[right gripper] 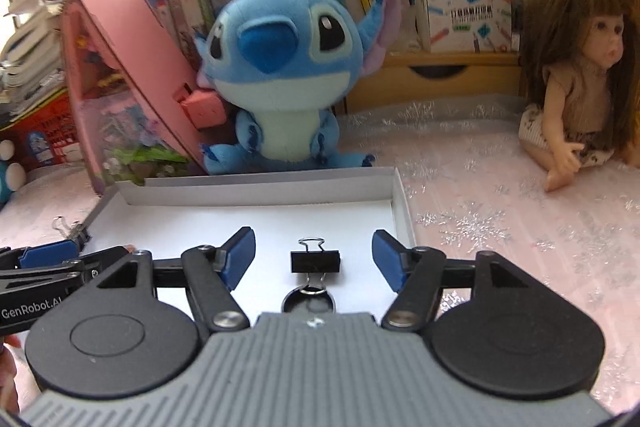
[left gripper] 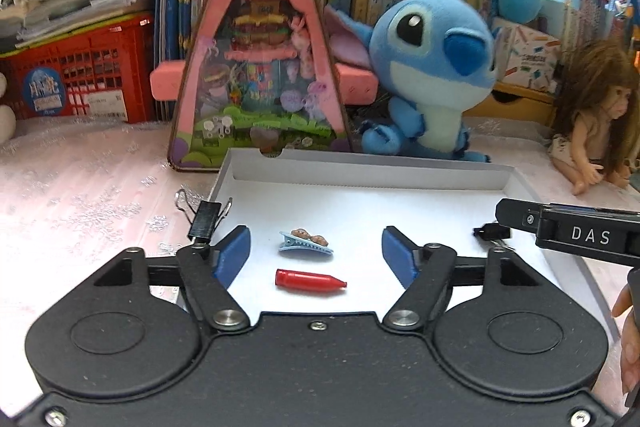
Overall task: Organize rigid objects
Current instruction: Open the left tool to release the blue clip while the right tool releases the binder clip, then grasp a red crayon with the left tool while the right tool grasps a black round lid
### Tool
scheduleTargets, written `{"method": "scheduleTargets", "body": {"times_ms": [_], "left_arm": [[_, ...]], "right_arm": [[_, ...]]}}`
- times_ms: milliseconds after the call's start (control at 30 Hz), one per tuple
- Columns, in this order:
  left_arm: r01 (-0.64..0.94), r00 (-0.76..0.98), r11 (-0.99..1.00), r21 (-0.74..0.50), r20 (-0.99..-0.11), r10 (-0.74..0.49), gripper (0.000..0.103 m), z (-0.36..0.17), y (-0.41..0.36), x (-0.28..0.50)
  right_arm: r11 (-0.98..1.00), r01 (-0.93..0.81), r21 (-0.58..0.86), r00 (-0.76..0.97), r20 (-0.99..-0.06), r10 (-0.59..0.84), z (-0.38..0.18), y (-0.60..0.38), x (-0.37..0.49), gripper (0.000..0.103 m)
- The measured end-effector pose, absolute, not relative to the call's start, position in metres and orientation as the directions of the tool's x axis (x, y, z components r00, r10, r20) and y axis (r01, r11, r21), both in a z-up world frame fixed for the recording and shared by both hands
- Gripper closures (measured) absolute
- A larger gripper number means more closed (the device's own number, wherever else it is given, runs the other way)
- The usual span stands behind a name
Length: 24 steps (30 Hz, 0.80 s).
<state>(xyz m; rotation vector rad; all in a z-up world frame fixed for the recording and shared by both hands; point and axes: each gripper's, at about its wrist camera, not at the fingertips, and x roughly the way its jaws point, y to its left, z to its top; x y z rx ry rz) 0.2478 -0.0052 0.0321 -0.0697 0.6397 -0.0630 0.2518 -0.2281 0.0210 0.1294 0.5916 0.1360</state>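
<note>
Both grippers stand well open and hold nothing. Between the left gripper's (left gripper: 316, 253) jaws, inside the white tray (left gripper: 360, 171), lie a blue hair clip (left gripper: 306, 242) and, nearer, a red cap (left gripper: 310, 281): light, hard, likely slippery, best pinched across their width. The right gripper (right gripper: 314, 259) frames a black binder clip (right gripper: 315, 261), stiff, graspable by its body. Another clip (left gripper: 205, 223) bites the tray's left rim; a plush (left gripper: 432, 75) sits beyond.

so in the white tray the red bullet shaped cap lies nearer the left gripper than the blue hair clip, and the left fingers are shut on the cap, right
Not quite. The left gripper is open: its fingers stand apart on either side, touching nothing. The left wrist view shows it. The rest holds: the red cap lies loose in the white tray, nearer the gripper than the blue hair clip.
</note>
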Motion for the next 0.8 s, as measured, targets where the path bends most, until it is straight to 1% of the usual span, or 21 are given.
{"method": "scheduleTargets", "body": {"times_ms": [200,367,633,800], "left_arm": [[0.052,0.815,0.995,-0.089,-0.571,-0.094,0.025,0.047,-0.005,0.215],[0.066,0.818,0.994,-0.086,-0.565,-0.103,0.025,0.050,-0.005,0.186],[0.093,0.820,0.993,-0.076,-0.561,-0.119,0.024,0.044,-0.005,0.135],[0.111,0.820,0.991,-0.079,-0.556,-0.136,0.024,0.036,-0.003,0.101]], "right_arm": [[0.975,-0.151,0.160,0.834,-0.509,0.213,0.033,-0.226,0.219,0.021],[0.967,-0.192,0.169,0.838,-0.485,0.251,0.036,-0.226,0.190,0.020],[0.962,-0.242,0.126,0.852,-0.446,0.273,0.035,-0.224,0.141,0.018],[0.959,-0.261,0.108,0.853,-0.438,0.282,0.029,-0.228,0.115,0.017]]}}
